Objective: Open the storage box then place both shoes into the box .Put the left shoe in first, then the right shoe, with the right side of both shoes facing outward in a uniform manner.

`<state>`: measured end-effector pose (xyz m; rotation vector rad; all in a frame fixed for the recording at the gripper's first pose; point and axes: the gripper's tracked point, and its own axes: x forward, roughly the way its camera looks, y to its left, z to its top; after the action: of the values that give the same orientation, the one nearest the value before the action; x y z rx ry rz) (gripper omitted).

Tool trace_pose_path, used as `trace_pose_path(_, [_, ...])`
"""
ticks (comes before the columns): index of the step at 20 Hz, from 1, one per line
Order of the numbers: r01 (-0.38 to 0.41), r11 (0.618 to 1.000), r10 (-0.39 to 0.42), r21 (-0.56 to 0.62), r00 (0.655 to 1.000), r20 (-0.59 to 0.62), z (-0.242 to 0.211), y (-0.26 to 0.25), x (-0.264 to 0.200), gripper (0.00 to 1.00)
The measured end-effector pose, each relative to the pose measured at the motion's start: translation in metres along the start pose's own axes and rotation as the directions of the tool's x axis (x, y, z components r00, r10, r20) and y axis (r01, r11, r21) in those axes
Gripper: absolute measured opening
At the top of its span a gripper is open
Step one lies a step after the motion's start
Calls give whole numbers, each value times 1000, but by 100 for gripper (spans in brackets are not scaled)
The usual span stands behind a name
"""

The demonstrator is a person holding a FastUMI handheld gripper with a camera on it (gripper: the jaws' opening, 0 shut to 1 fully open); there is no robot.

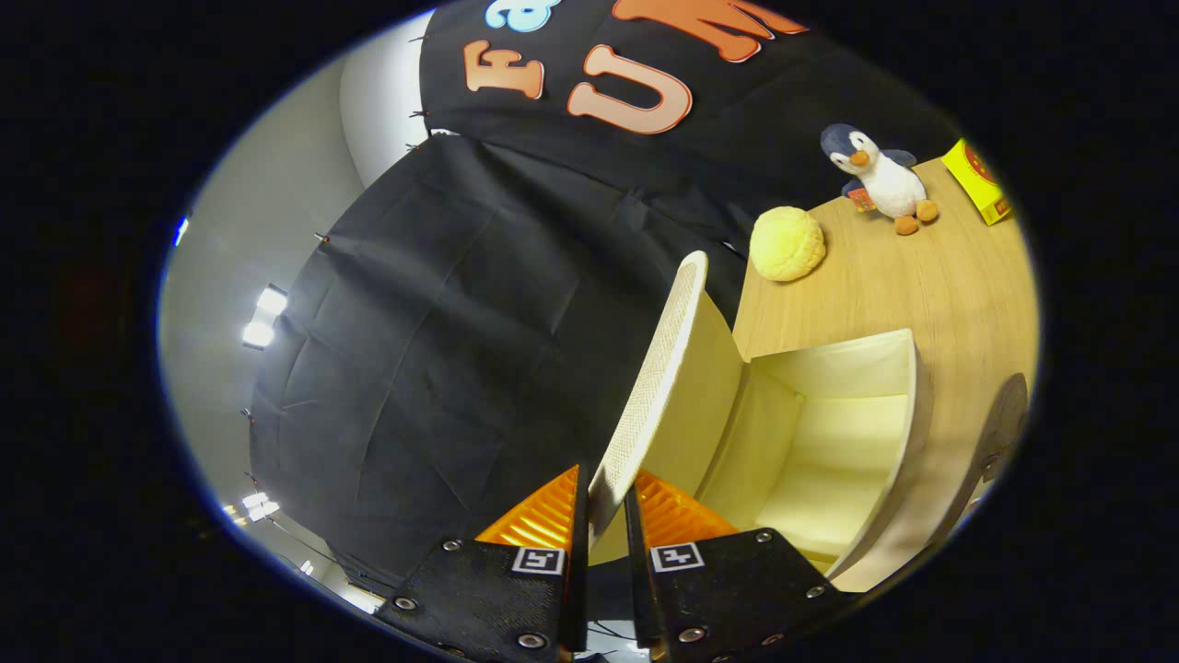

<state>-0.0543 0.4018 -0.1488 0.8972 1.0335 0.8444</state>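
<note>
The claw (pixel 608 516) is nearly closed, both fingers pinching the edge of the raised lid (pixel 668 378) of the cream storage box (pixel 829 442), which stands open on the wooden tabletop (pixel 921 267), with a yellow ball (pixel 787 243), plush penguin (pixel 880 177) and yellow carton (pixel 981 181) beyond.

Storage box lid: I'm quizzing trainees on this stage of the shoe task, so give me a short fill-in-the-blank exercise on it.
1. The gripper is shut on the edge of the box's ____.
2. The storage box stands open, and its inside is ____.
3. On the table beyond the box, the plush penguin stands beside a round ____ ball.

Missing words: lid; empty; yellow
</note>
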Motion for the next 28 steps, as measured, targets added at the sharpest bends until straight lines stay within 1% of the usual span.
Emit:
trace_pose_path(6, [-3,999,3,-36,1000,-22,-10,34,60,20])
trace_pose_path(11, [18,999,-21,-46,998,-66,-26,52,118,20])
trace_pose_path(16, [70,996,-76,-52,989,-129,-50,56,178,20])
trace_pose_path(20, [137,989,-144,-51,973,-180,-71,46,205,20])
trace_pose_path(22, [156,984,-169,-80,969,-181,-71,35,208,35])
trace_pose_path(23, [166,981,-182,-102,968,-175,-71,29,203,50])
trace_pose_path(25, [196,969,-218,-149,964,-149,-63,16,185,64])
trace_pose_path(26, [217,961,-241,-171,961,-134,-58,7,172,66])
trace_pose_path(27, [237,952,-263,-192,958,-119,-54,-2,161,72])
trace_pose_path(28, [253,944,-278,-212,956,-96,-46,-10,150,74])
